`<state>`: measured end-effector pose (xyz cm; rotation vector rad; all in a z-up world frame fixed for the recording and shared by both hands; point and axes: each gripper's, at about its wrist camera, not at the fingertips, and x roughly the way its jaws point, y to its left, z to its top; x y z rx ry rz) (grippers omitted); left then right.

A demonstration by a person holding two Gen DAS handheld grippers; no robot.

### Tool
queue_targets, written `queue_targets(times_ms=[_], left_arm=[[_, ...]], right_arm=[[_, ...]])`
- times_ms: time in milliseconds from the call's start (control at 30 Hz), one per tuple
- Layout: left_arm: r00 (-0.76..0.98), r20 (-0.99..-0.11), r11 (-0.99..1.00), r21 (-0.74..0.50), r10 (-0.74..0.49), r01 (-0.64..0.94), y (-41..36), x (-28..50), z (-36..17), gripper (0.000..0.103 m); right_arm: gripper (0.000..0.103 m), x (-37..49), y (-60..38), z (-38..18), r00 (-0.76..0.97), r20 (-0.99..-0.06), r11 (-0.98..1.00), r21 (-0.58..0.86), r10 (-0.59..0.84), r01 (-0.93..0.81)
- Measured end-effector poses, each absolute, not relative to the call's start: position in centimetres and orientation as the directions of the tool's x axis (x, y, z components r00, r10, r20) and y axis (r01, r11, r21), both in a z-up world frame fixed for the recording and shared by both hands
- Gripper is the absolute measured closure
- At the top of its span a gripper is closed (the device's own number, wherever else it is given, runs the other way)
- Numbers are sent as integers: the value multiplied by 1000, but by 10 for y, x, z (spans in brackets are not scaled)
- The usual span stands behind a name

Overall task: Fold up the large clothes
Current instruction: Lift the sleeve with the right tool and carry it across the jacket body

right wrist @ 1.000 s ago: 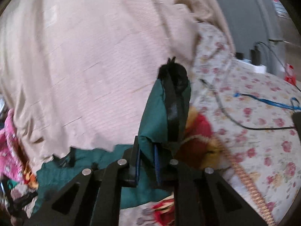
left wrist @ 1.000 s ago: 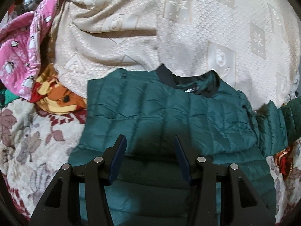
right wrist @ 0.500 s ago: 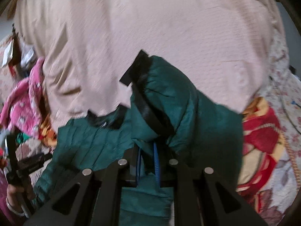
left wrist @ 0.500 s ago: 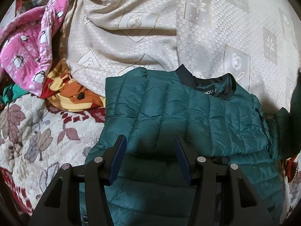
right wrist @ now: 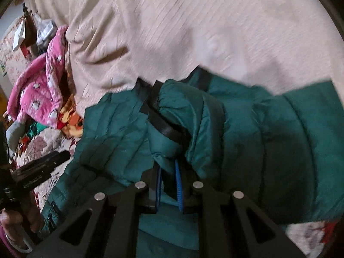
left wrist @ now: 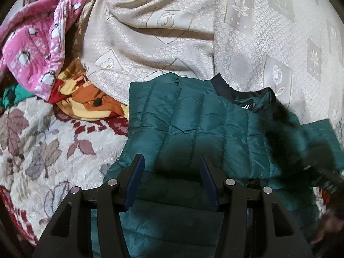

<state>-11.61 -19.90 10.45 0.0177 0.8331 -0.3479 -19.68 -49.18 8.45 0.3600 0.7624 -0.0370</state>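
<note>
Two grippers work a green quilted jacket (left wrist: 193, 124) on a bed. The right gripper (right wrist: 168, 178) has its fingers clamped on the jacket's sleeve (right wrist: 180, 109). The left gripper (left wrist: 171, 178) hovers above the jacket, fingers apart and empty.

Cream patterned bedspread (left wrist: 247, 49) bunched in folds, floral leaf-print blanket (left wrist: 43, 150) beneath, dim indoor light

Bed (left wrist: 268, 43) (cream cover): teal jacket (left wrist: 182, 118), pink garment (left wrist: 34, 49).
</note>
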Motion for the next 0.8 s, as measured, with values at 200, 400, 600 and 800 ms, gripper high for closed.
queue_targets(times_ms=[200,400,600,800], left_arm=[[577,-733,924,-199,-361,327,-195,-113,104,73],[568,-712,905,-251,-413,343,-202,-117,111,73],[539,-694,874,-309,-477,375,-219,-124,117,63],[467,-706,836,-351,-532,421,-251,-125,115,60]], right_arm=[[73,-168,-462,51,628,-767,949,281,134,142],[34,-196,-456,82,665,-733,955,277,142,102],[33,-235,-475,110,690,-721,965,223,67,139],[33,-260,-502,122,687,-726,959,180,-20,218]])
